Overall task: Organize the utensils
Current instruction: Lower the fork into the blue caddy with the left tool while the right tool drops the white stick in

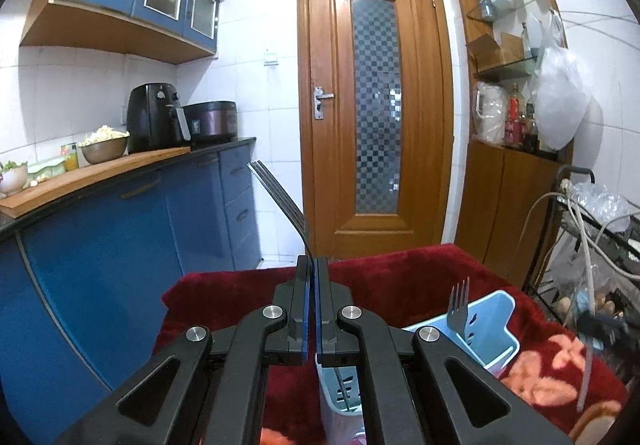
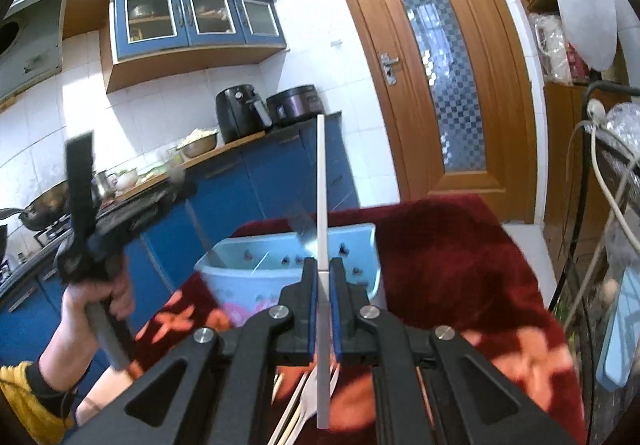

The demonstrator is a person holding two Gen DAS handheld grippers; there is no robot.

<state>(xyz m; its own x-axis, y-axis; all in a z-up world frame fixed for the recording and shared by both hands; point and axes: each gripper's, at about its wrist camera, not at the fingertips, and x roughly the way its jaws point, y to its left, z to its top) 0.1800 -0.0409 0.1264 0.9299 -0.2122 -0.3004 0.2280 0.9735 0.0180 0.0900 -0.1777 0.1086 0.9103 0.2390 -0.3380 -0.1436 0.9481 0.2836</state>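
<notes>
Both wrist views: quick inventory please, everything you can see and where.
Held fork: one, dark metal, in left hand-held gripper.
White stick: one, in right hand-held gripper.
Utensil caddy: one, light blue, on red blanket.
Fork in caddy: one, grey, tines up.
Loose utensils: several, pale, blurred, on blanket.
Air fryer: one, black, counter.
Cooker: one, dark, beside fryer.
Bowl: one, metal, counter.
Door: one, wooden.
Left hand: gripping its handle.
</notes>
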